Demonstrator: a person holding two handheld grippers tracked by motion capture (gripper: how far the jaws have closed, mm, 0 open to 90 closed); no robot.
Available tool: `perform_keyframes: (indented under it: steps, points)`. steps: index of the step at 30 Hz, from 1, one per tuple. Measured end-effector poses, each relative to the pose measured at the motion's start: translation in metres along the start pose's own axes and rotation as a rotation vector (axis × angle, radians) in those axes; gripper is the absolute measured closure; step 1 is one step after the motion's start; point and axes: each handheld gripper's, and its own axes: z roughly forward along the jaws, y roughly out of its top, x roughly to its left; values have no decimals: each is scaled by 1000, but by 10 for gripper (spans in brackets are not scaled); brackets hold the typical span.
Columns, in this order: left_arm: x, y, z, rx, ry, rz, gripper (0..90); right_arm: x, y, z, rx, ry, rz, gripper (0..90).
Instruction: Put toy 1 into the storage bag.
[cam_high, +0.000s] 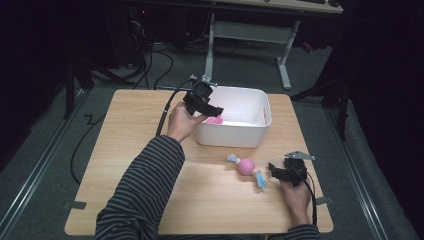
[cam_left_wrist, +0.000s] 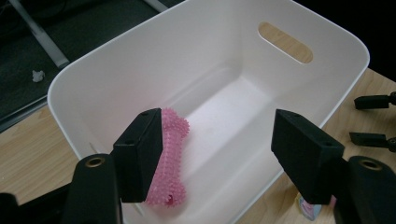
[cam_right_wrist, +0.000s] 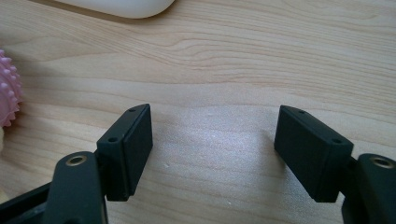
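At the left of the wooden table (cam_high: 125, 165), a striped sleeve (cam_high: 142, 192) reaches forward, and the left hand (cam_high: 181, 122) holds the left gripper (cam_high: 212, 111) up over the near left corner of the white plastic bin (cam_high: 257, 130). Its jaws stand apart with nothing between them. In the left gripper view the left gripper (cam_left_wrist: 217, 154) looks down into the bin (cam_left_wrist: 116, 70), and the pink spiked bone toy (cam_left_wrist: 169, 158) lies free on the bin's floor, against the wall nearest the camera, partly hidden behind one jaw. The bin has an oval handle slot in its far end wall.

Further right, on the bare table in front of the bin, lies a second toy (cam_high: 247, 169): a pink spiked ball with a light blue knob at one end and a blue one at the other. It lies well apart from the bin and just beside the right gripper (cam_high: 273, 170).

The right hand (cam_high: 296, 197) rests low near the table's right front edge, gripper pointing left toward that toy. In the right gripper view the right gripper (cam_right_wrist: 212, 144) shows its jaws released and wide apart over plain wood, with the spiked ball's edge (cam_right_wrist: 8, 91) at the far left of that view and a corner of the bin (cam_right_wrist: 121, 7) at the top.
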Motion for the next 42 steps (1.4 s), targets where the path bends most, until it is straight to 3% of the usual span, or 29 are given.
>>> perform_keyframes:
  steps: [15,28,42]
  points:
    - [9,-17,-42,-76,18,-18,340,0,0,0,0,3,-1,281]
    - [12,-40,-71,-90,45,-11,360,0,0,0,1,4,-1,282]
    - [16,-68,-94,-138,50,-58,344,1,0,0,0,6,-3,282]
